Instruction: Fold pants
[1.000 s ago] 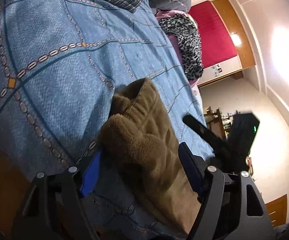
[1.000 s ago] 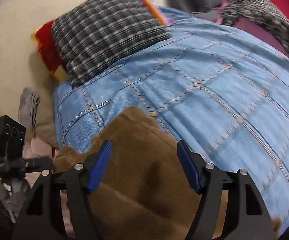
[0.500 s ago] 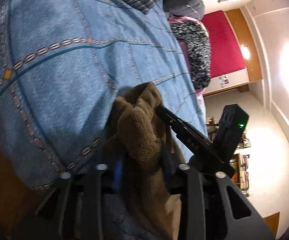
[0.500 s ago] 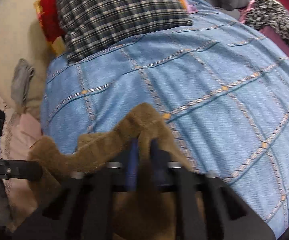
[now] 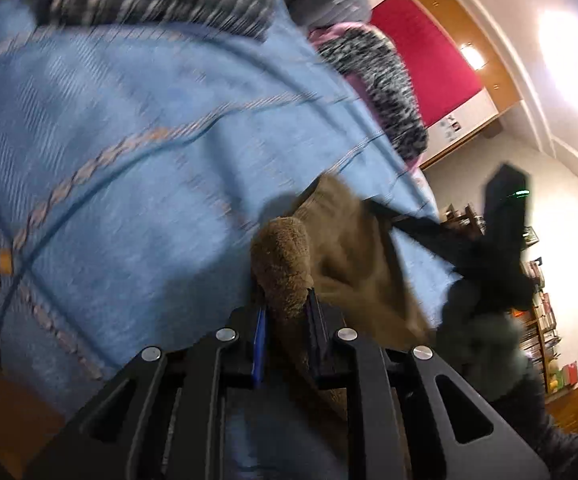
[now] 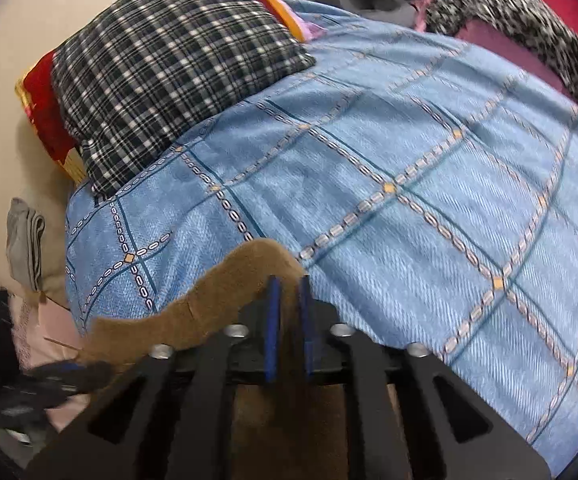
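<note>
The brown fleece pants [image 5: 341,240] lie at the near edge of a blue patterned bedspread [image 5: 129,160]. My left gripper [image 5: 287,312] is shut on a bunched brown fold of them. My right gripper [image 6: 289,300] is shut on another edge of the pants [image 6: 225,292], which sag in a band to the left toward the other gripper [image 6: 41,384]. In the left wrist view the right gripper [image 5: 489,256] shows as a dark blurred shape at the right, pinching the cloth. The rest of the pants hangs below the fingers, hidden.
A checked pillow [image 6: 169,64] lies at the head of the bedspread [image 6: 409,200], over a red cushion [image 6: 41,108]. A black-and-white patterned cloth [image 6: 529,28] lies along the far side. A bookshelf [image 5: 545,320] stands to the right of the bed.
Both grippers were open around the pants a second ago and have shut on them. Both have since lifted and moved, the left view now blurred by motion.
</note>
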A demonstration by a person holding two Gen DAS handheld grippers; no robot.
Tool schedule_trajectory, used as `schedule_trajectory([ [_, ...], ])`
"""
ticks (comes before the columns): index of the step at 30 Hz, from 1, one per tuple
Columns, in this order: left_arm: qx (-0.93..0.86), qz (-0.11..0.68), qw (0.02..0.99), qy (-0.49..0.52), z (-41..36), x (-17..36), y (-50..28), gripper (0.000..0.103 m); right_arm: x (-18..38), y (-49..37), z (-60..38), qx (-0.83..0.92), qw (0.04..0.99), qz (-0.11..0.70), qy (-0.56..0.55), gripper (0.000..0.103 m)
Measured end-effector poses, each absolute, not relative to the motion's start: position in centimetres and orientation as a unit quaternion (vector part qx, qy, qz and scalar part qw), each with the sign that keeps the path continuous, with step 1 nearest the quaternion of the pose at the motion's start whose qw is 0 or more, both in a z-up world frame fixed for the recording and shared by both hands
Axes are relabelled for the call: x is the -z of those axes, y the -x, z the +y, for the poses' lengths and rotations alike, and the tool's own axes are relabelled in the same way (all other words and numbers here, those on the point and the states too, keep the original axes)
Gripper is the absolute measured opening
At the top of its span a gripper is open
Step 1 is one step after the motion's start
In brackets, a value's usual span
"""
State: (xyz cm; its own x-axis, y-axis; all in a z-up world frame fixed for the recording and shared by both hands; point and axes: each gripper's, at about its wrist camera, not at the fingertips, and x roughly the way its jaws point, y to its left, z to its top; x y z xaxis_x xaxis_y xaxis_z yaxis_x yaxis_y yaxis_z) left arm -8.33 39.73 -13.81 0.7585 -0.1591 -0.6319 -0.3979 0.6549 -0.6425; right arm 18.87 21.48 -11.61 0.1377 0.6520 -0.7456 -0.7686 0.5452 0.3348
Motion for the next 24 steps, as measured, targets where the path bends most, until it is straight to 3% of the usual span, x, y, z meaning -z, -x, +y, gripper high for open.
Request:
schedule_trajectory([
  [4,-0.09,0.344,0.843,0.403,39.8,13.8,9.0,0.029,9.1,-17.5,17.9,-0.478,0.777,0.403,0.076,0.049],
  [7,-0.119,0.344,0.857,0.365,39.4,12.2,9.4,0.044,7.8,-17.1,14.0,-0.47,0.789,0.388,0.075,0.051],
  [16,-0.162,0.316,0.9,0.254,36.7,6.2,8.3,0.046,8.6,-19.7,-0.2,-0.358,0.831,0.426,-0.003,0.051],
  [24,-0.044,0.355,0.91,0.21,29.8,7.7,0.1,0.046,13.0,-20.2,-6.7,-0.274,0.826,0.493,-0.029,0.051],
])
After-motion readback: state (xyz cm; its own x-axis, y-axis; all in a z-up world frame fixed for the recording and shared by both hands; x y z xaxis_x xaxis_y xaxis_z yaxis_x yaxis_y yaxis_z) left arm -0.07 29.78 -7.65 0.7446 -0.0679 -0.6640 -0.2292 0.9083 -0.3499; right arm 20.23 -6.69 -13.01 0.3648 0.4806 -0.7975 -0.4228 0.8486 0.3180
